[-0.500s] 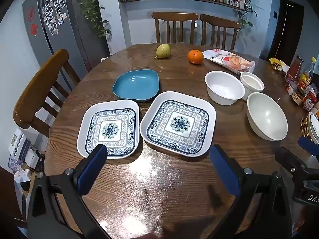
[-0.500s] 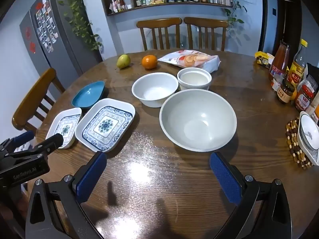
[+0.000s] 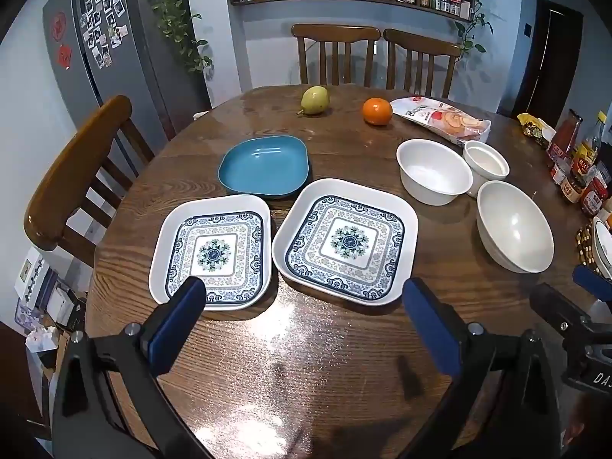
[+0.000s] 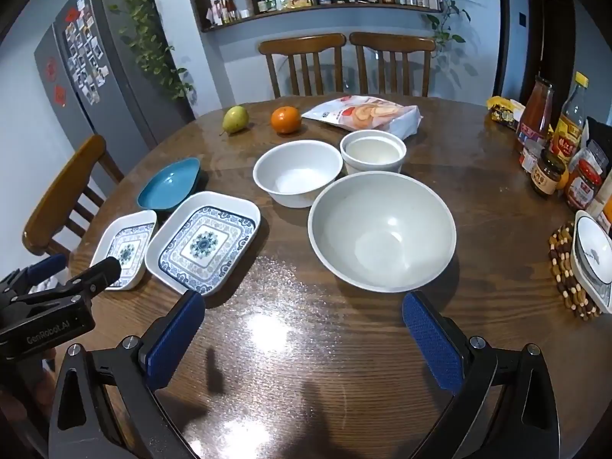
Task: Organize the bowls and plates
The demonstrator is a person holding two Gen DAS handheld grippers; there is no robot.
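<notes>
Two square blue-patterned plates lie side by side on the round wooden table (image 3: pixel 306 363): a smaller plate (image 3: pixel 214 250) on the left and a larger plate (image 3: pixel 346 241) on the right. Behind them sits a blue dish (image 3: pixel 264 166). Three white bowls stand to the right: a large bowl (image 4: pixel 382 231), a medium bowl (image 4: pixel 298 172) and a small bowl (image 4: pixel 373 151). My left gripper (image 3: pixel 302 317) hovers open just short of the plates, nothing between its fingers. Open and empty too, my right gripper (image 4: pixel 304 329) hangs in front of the large bowl.
A pear (image 3: pixel 314 100), an orange (image 3: pixel 377 111) and a snack bag (image 3: pixel 443 118) lie at the far side. Bottles and jars (image 4: pixel 554 145) crowd the right edge, with a dish on a beaded trivet (image 4: pixel 593 256). Wooden chairs (image 3: pixel 72 176) ring the table.
</notes>
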